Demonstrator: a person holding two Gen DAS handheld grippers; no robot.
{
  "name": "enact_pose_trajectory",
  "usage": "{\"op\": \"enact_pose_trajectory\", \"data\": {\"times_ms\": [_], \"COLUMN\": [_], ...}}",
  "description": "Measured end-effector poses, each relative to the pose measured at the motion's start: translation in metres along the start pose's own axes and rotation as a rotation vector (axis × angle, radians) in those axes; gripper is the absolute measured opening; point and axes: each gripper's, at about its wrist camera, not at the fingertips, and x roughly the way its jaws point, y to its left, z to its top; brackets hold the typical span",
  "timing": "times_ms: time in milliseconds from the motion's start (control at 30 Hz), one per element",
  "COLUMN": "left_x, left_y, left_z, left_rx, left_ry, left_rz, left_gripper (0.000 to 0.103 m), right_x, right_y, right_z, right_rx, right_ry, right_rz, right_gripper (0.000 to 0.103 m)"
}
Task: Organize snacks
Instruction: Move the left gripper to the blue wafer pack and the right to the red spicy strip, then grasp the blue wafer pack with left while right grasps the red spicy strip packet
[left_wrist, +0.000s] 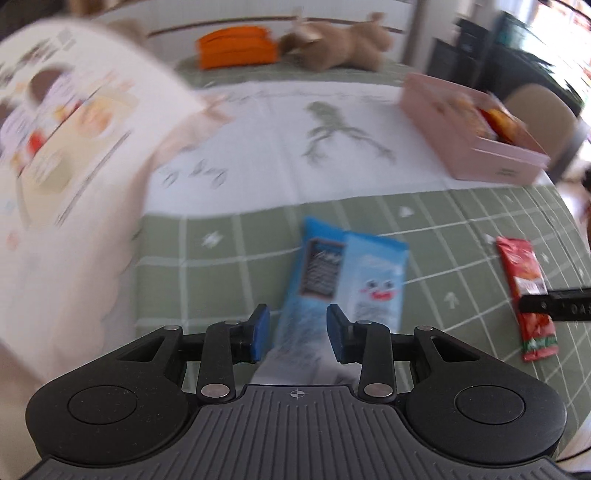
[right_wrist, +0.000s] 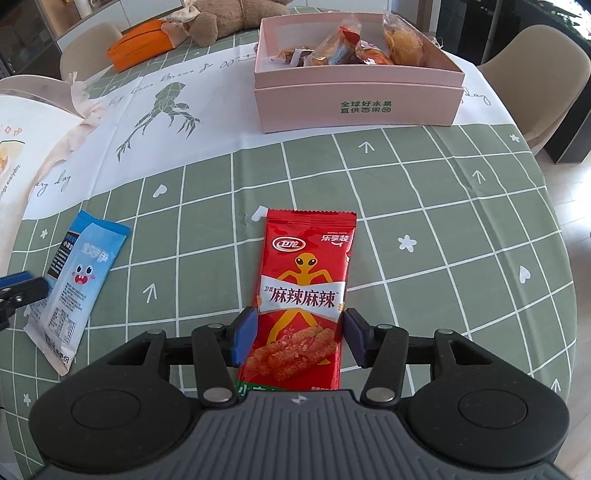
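Observation:
A red snack packet (right_wrist: 304, 291) lies flat on the green checked tablecloth; my right gripper (right_wrist: 300, 334) is open with one finger on each side of its lower half. A blue snack packet (left_wrist: 332, 280) lies flat ahead of my left gripper (left_wrist: 297, 334), which is open with its lower end between the fingers. The blue packet also shows in the right wrist view (right_wrist: 75, 284), and the red packet in the left wrist view (left_wrist: 526, 295). A pink box (right_wrist: 354, 99) with several wrapped snacks stands at the back; it also shows in the left wrist view (left_wrist: 469, 147).
An orange pouch (right_wrist: 142, 44) and a brown plush toy (right_wrist: 229, 18) lie at the far edge of the round table. A large white printed bag (left_wrist: 66, 155) is close on the left. Beige chairs (right_wrist: 543, 74) stand around the table.

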Motion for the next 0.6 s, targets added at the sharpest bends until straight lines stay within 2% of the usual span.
{"op": "enact_pose_trajectory", "data": {"times_ms": [100,167,600], "left_x": [0.007,0.009,0.038], "left_y": [0.006,0.001,-0.081], "left_z": [-0.005,-0.006,0.017], "left_rx": [-0.035,-0.041,0.132], "left_ry": [0.033,0.029,0.018], "left_rz": [-0.013,-0.041,-0.203], "left_gripper": [0.038,0.038,0.040], "right_x": [0.000,0.001,-0.002], "right_y": [0.001,0.002,-0.013], "right_z": [0.000,0.000,-0.003], "right_rx": [-0.015,-0.020,-0.005], "right_ry": [-0.001,-0.001,-0.008], "right_rz": [-0.005,-0.007,-0.016], "right_gripper": [0.052,0.052,0.052]}}
